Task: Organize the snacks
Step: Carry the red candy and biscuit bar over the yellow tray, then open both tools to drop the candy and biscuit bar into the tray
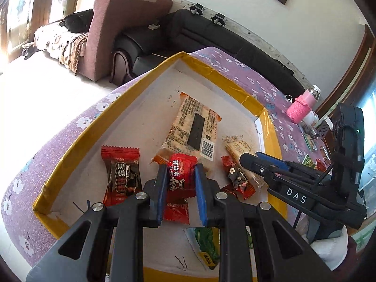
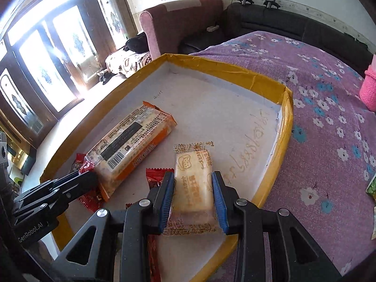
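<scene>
A shallow white tray with yellow taped rim (image 1: 77,141) (image 2: 287,117) lies on a purple flowered cloth. My left gripper (image 1: 179,171) is shut on a bright red candy packet (image 1: 181,176) over the tray's near part. My right gripper (image 2: 193,181) is shut on a pale beige biscuit packet (image 2: 195,188), also seen in the left wrist view (image 1: 239,149). In the tray lie a long orange-and-cream packet (image 1: 192,127) (image 2: 131,145), a dark red-brown candy (image 1: 122,176), a small dark red candy (image 1: 238,179) and a green packet (image 1: 206,244).
A pink-covered bottle (image 1: 303,105) and several small packets stand on the cloth at the right. A mauve armchair (image 1: 117,28) and a black sofa (image 1: 211,35) stand behind the table. Glass doors (image 2: 47,65) are at the far left.
</scene>
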### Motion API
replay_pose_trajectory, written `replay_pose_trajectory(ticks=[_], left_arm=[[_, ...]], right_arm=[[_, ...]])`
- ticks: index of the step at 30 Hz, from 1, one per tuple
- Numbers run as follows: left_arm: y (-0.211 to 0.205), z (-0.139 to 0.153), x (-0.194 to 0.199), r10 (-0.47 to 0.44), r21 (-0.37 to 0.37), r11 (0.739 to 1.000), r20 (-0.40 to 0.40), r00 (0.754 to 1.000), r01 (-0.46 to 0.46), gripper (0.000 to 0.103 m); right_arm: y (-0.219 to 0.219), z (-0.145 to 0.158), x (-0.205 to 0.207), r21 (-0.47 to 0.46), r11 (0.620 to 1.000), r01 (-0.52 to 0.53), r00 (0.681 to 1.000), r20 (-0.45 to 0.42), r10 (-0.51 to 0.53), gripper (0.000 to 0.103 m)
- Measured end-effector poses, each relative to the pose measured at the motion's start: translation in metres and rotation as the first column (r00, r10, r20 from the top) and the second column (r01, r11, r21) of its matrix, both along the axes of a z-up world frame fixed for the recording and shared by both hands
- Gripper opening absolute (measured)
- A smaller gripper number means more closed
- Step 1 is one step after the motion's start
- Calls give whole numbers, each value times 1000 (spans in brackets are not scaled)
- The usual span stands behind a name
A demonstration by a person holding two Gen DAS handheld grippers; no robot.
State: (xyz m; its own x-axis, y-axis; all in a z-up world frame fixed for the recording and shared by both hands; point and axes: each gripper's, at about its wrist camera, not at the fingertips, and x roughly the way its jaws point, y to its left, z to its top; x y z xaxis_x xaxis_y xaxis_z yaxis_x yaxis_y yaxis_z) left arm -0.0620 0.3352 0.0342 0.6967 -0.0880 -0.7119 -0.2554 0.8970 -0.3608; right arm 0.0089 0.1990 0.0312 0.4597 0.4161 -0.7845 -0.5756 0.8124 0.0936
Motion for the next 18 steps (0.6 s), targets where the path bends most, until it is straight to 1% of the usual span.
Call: replay_pose_trajectory(ticks=[1,3,4,5,8,10,12,13,15,17,18], left_arm=[[1,-2,3,2,0,1000,-16,1000,-2,22],[2,-4,9,1,-2,1000,-36,999,-1,28],[2,-4,11,-2,-7,1000,-39,999,2,33],[4,-4,11,-8,-21,1000,-38,999,7,36],[10,1,2,0,-72,997,-11,1000,0,37],[14,8,-5,17,-80,997,16,1000,-15,39],[17,20,-17,38,-75,997,62,997,-33,44],[17,27,-24,57,-59,997,87,995,-52,51],[18,43,-38,111,-28,994,132,985,-108,76],[20,57,-54,141,-40,990,210,968,-136,83],[22,63,-62,149,-58,989,253,956,-139,83]], right_arm=[[1,0,1,-7,1000,4,1000,3,-4,33],[3,1,5,-17,1000,12,1000,11,-12,35],[4,1,7,-20,1000,12,1000,16,-12,36],[4,2,9,-23,1000,16,1000,21,-16,36],[-5,11,11,25,999,29,999,18,-30,37],[-16,20,5,50,998,50,998,35,-51,43],[-31,29,-1,81,995,63,996,51,-68,47],[-40,33,-5,97,993,72,995,60,-78,48],[-59,40,-13,119,989,92,992,79,-102,48],[-81,46,-22,141,983,120,985,104,-135,49],[-92,49,-28,148,979,138,980,122,-156,51]])
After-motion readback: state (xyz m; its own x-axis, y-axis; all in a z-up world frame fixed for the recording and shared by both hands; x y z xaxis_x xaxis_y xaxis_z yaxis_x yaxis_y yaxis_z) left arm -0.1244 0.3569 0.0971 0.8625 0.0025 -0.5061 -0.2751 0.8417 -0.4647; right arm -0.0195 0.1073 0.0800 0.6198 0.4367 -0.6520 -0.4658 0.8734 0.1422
